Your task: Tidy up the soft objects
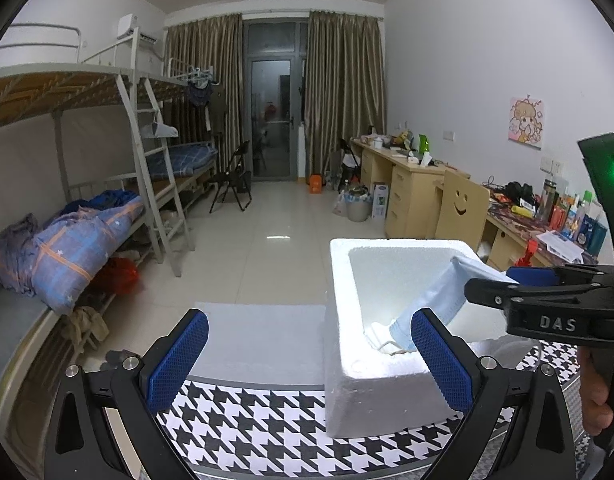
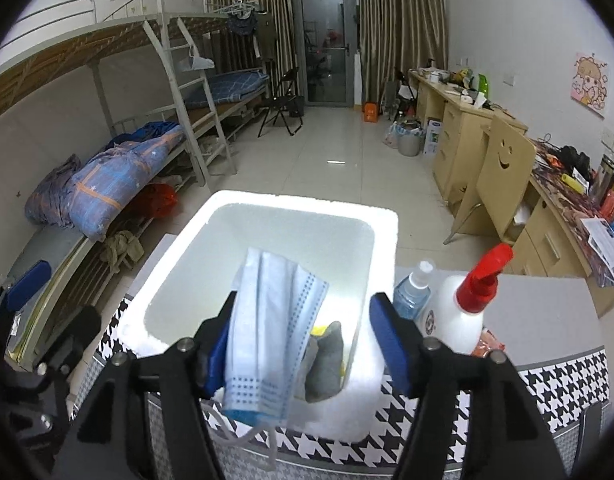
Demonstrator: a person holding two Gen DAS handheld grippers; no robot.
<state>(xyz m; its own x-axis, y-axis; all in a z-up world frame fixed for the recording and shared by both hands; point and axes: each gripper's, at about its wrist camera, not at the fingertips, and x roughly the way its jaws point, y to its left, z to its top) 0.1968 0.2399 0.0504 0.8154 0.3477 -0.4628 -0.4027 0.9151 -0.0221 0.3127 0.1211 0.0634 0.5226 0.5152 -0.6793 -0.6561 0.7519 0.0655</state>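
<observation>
The floppy, featherlight face mask (image 2: 267,332) is seen draped off the spread right gripper (image 2: 303,344) over the foam box (image 2: 387,220), probably best pinched mid-fold, left gripper (image 1: 307,364) open too.

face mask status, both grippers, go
Right gripper open, face mask draped on one finger over foam box. Left gripper open, empty. Spray bottle beside box.
</observation>
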